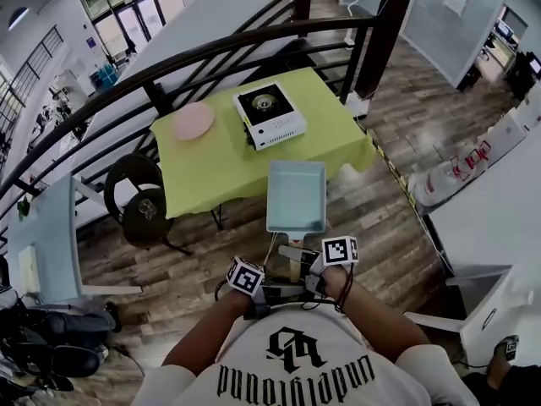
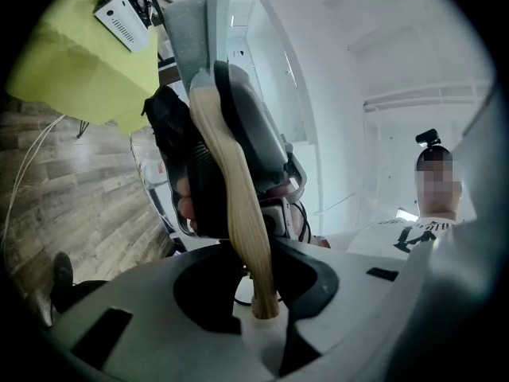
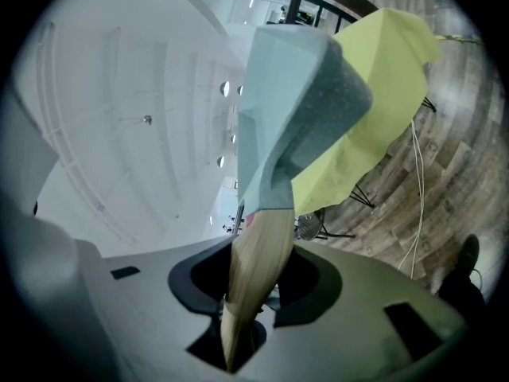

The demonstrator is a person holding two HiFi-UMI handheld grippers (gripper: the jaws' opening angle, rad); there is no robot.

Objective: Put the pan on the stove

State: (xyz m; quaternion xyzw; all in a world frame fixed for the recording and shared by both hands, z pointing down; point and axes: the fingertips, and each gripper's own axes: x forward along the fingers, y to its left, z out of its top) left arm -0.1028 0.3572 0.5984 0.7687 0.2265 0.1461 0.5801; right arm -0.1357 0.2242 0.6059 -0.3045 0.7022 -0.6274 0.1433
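Pan [image 1: 296,194] hangs over the wood floor [image 1: 397,125], short of the green-clothed table [image 1: 221,172] where the stove [image 1: 269,115] sits beside a pink plate [image 1: 193,121]. I have the left gripper [image 2: 266,293] and the right gripper [image 3: 242,325] both pinching its wooden handle [image 2: 237,205], jaws narrowly parted.

— What carries the things here?
— A table [image 1: 220,167] covered with a yellow-green cloth [image 1: 338,138]. It stands on a floor [image 1: 372,218] of wooden planks.
— And what lies on the cloth?
— Two things. A white stove [image 1: 269,115] with one black burner sits on the far half, a little turned. A pink plate [image 1: 193,121] lies to its left, apart from it.
— Anything on the floor beside the table?
— A black chair [image 1: 139,200], near the left corner.
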